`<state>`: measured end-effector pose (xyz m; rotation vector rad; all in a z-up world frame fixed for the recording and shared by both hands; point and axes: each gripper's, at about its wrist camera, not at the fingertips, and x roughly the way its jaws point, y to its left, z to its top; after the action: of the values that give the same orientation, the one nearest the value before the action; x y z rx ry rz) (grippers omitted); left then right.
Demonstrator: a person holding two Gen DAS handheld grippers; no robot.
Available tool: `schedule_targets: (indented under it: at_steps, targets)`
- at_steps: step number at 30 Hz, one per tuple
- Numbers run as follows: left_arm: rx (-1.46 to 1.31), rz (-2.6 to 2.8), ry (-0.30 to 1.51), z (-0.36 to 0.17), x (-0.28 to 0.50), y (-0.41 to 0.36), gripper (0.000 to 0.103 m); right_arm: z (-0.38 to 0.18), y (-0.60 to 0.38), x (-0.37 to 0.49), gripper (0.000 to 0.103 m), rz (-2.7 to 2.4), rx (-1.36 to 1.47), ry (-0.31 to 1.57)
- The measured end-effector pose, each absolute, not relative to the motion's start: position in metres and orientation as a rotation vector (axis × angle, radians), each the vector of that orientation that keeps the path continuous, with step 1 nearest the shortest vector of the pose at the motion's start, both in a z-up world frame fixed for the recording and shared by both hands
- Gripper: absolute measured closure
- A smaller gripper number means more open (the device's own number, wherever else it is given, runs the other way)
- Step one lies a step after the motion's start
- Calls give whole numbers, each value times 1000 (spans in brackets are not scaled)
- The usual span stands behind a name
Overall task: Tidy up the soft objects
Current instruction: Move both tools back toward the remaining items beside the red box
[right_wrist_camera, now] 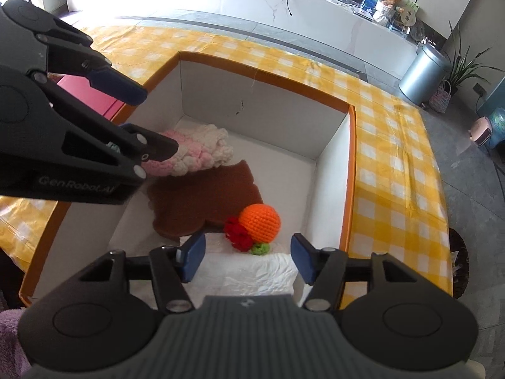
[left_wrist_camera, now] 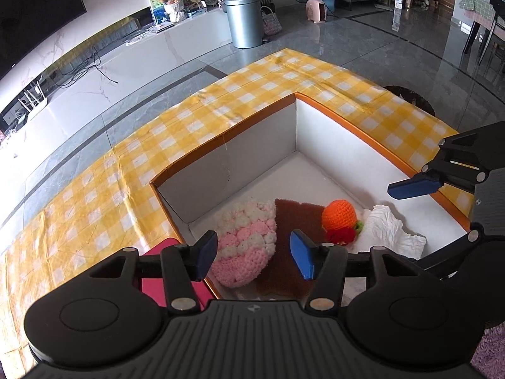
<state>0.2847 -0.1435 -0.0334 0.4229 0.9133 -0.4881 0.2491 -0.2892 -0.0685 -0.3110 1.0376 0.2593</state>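
Note:
An orange-rimmed white box point(left_wrist_camera: 363, 126) on the table holds a pink-and-white crochet piece point(left_wrist_camera: 246, 240), a brown cloth point(left_wrist_camera: 296, 211), an orange crochet ball point(left_wrist_camera: 339, 214) with red and green bits, and a crumpled white tissue point(left_wrist_camera: 388, 230). My left gripper point(left_wrist_camera: 254, 252) hangs open above the pink piece and the brown cloth, with nothing pressed between its pads. My right gripper point(right_wrist_camera: 247, 257) is open over the white tissue point(right_wrist_camera: 252, 271), just short of the orange ball point(right_wrist_camera: 260, 222). In the right wrist view the left gripper point(right_wrist_camera: 148, 120) stands over the pink piece point(right_wrist_camera: 195, 151).
A yellow checked cloth point(left_wrist_camera: 104, 189) covers the table around the box. A flat pink-red object point(left_wrist_camera: 154, 284) lies against the box's left outer wall. A grey bin point(left_wrist_camera: 243, 20) stands on the floor beyond the table. Purple fluffy fabric point(left_wrist_camera: 492, 353) shows at the lower right.

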Motion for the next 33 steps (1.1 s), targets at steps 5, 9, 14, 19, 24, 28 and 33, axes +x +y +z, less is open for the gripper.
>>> schedule_targets:
  at_steps: [5, 9, 14, 19, 24, 28, 33]
  targets:
    - [439, -499, 882, -14, 260, -131, 40, -50, -276, 228, 35, 252, -314, 1017]
    - [437, -502, 867, -1, 239, -112, 40, -35, -266, 210, 32, 254, -293, 993]
    - [417, -474, 832, 15, 214, -78, 40, -18, -256, 186, 28, 243, -222, 962]
    - [362, -411, 802, 28, 193, -28, 40, -3, -239, 164, 28, 244, -125, 909]
    - [310, -339, 800, 27, 178, 28, 40, 1, -208, 146, 28, 303, -63, 846]
    - [288, -282, 828, 17, 171, 68, 40, -8, -175, 143, 28, 362, -70, 844]
    - [261, -252, 842, 5, 170, 106, 40, -20, -139, 148, 28, 413, -104, 872]
